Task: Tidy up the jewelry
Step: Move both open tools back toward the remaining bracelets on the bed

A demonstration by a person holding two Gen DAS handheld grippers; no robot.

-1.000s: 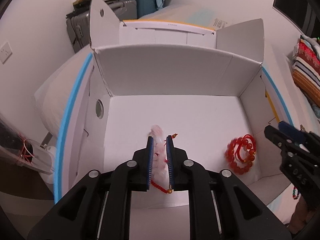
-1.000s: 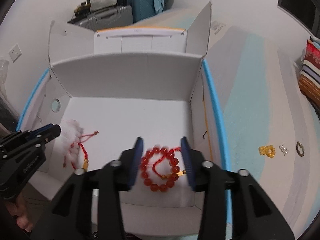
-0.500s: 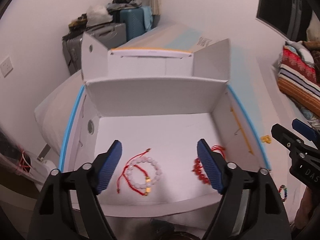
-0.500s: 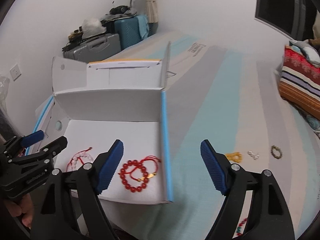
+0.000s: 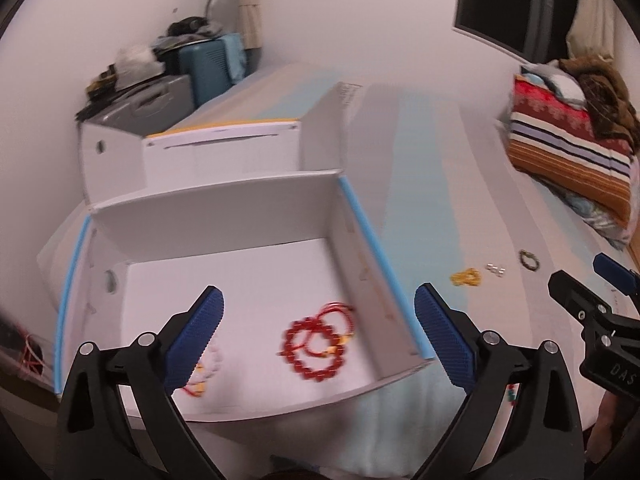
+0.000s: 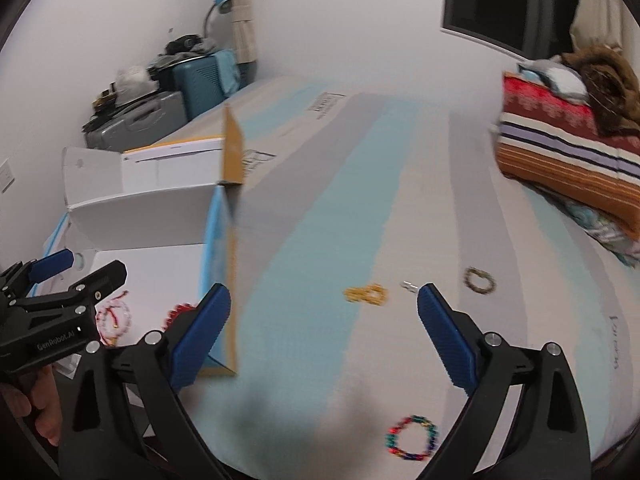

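A white box with blue edges holds a red bead bracelet and a white bead bracelet, the latter half hidden by a finger. My left gripper hangs above the box's front, jaws opening wide, nothing between them. My right gripper is over the bed to the right of the box, jaws also opening, empty. On the bed lie a yellow bracelet, small white beads, a dark bracelet and a multicoloured bracelet.
Folded striped blankets are stacked at the bed's far right. Suitcases with clutter stand against the back wall beyond the box. The box's raised flaps stand between the box's inside and the bed. A hand holds the left gripper.
Both grippers let go of their bracelets, which now lie in the box. Both have opened wide, drawn back and up, and swung right, the right one out over the bed.
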